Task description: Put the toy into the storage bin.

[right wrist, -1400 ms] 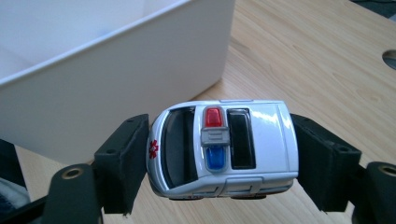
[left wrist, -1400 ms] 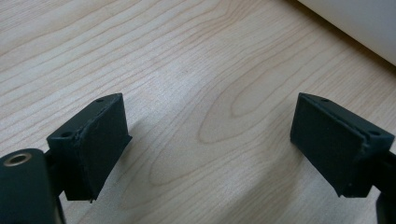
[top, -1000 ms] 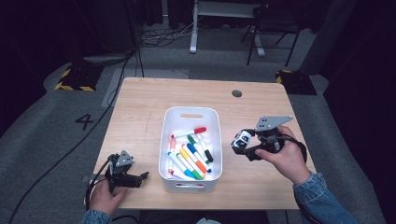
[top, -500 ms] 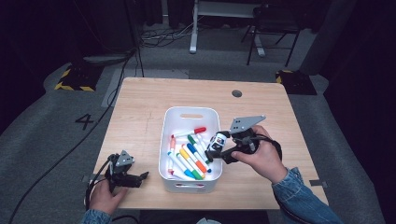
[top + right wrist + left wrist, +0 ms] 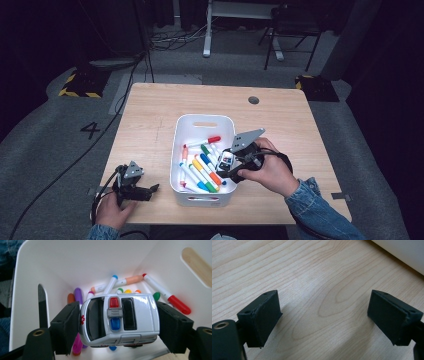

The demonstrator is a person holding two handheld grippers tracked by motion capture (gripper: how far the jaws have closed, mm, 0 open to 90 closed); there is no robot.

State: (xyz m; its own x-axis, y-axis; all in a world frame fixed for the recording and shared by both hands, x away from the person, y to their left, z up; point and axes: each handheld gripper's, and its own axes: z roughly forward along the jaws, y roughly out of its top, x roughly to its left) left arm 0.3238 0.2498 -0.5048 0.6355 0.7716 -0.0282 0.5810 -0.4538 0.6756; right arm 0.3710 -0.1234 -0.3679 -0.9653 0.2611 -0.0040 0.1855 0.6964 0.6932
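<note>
One white toy ambulance (image 5: 120, 320), one white bin (image 5: 192, 127), two grippers, roughly ten markers (image 5: 200, 172)

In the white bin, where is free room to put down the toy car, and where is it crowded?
The bin's far end, between the handle slot and the red marker, is bare. Its middle and near end are crowded with markers. The right gripper holds the toy car over that crowded part.

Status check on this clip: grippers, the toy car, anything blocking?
Right gripper shut on toy car, over bin. Left gripper open, low over table. Markers cover bin floor; nothing else blocking.
</note>
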